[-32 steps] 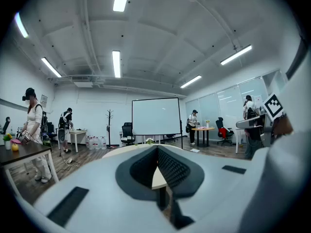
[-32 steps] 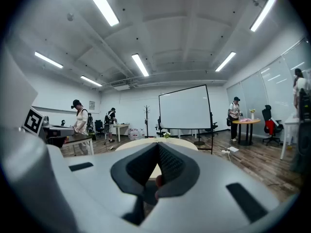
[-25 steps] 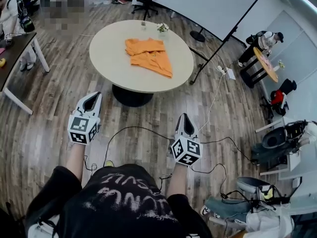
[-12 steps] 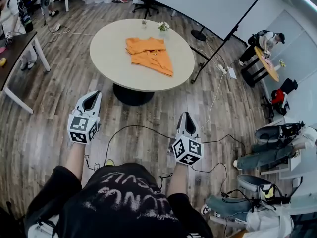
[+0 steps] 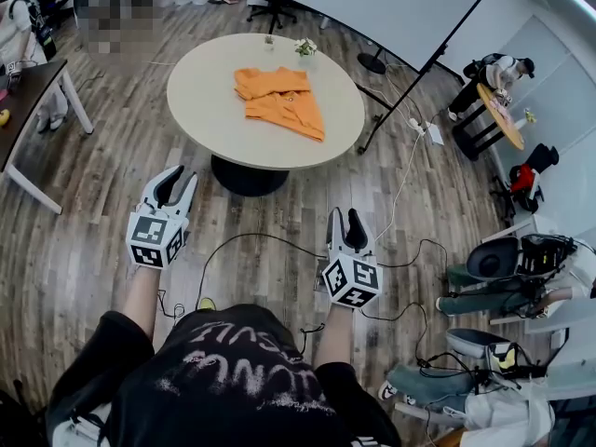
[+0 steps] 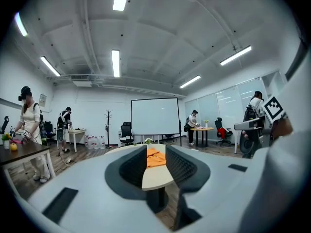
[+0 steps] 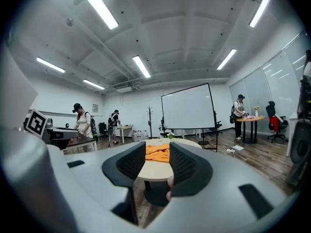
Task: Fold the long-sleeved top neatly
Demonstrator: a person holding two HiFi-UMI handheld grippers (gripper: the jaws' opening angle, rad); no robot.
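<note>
An orange long-sleeved top (image 5: 279, 103) lies crumpled on the round beige table (image 5: 205, 110), far ahead of me. It shows small and distant between the jaws as the top (image 6: 155, 157) in the left gripper view and the top (image 7: 158, 152) in the right gripper view. My left gripper (image 5: 176, 187) hangs over the wooden floor well short of the table, its jaws opening with nothing between them. My right gripper (image 5: 344, 227) is level with it to the right, jaws also opening and empty.
A small plant pot (image 5: 304, 52) stands at the table's far edge. A whiteboard on a stand (image 5: 391, 12) is behind the table. Black cables (image 5: 251, 245) trail across the floor. A desk (image 5: 23, 101) is at the left, seated people and chairs at the right.
Both grippers' jaws have parted from shut to open. Neither hand has shifted.
</note>
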